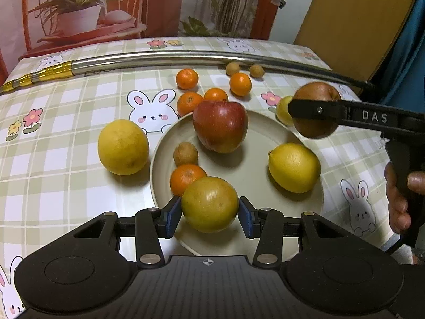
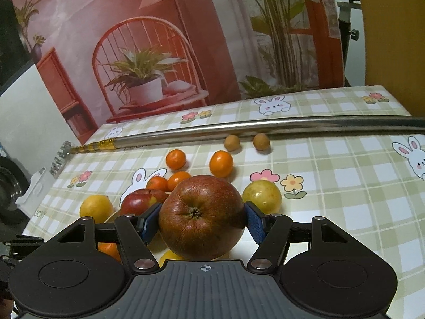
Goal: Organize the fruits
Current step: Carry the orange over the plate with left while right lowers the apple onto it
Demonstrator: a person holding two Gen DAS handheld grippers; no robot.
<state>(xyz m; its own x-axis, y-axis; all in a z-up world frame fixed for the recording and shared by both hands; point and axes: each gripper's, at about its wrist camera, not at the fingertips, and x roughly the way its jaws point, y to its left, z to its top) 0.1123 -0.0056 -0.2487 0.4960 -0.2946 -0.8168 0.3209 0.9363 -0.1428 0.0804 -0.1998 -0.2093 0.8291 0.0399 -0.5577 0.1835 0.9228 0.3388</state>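
Left gripper [image 1: 209, 212]: I clamp a yellow-green citrus [image 1: 209, 204], at the plate's [image 1: 265, 138] 6 o'clock.
Right gripper [image 2: 202, 222]: I pinch a wrinkled red apple [image 2: 202, 216].

Home: bunny tablecloth [image 1: 66, 138], fruit plate [image 1: 265, 138]

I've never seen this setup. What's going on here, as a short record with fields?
Surface: checked tablecloth with bunny prints
Plate: holds a red apple, a lemon, a small orange, a small brown fruit
Left gripper: clamps a yellow-green fruit at the plate's near edge
Right gripper: clamps a wrinkled apple
Loose on cloth: four small oranges, two brown fruits, more yellow fruit
Behind: a metal pole
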